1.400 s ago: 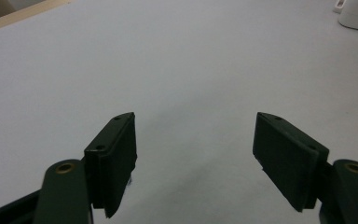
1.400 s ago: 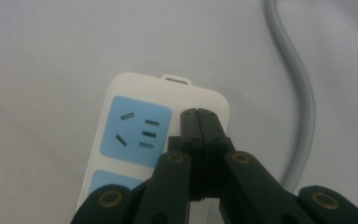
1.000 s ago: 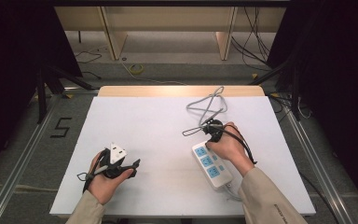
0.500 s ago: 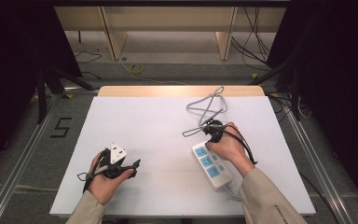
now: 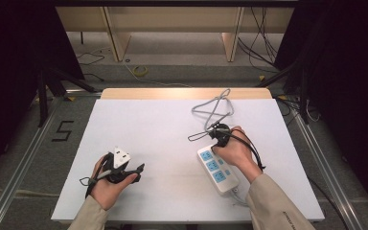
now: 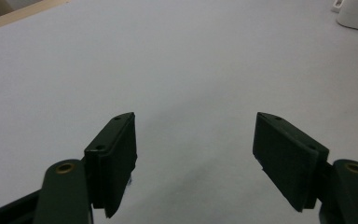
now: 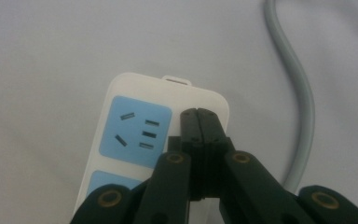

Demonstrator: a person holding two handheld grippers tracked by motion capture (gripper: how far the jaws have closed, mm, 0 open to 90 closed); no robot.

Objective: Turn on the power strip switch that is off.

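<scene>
- The left gripper (image 6: 193, 163) was held low in the left hand (image 5: 109, 184), jaws spread wide apart.
- The right gripper (image 7: 199, 122) was gripped by the right hand (image 5: 237, 151), jaws pressed together.

Grey floor (image 5: 24, 143) marked 5 (image 5: 63, 130), dark curtains (image 5: 19, 43) flanking.
</scene>
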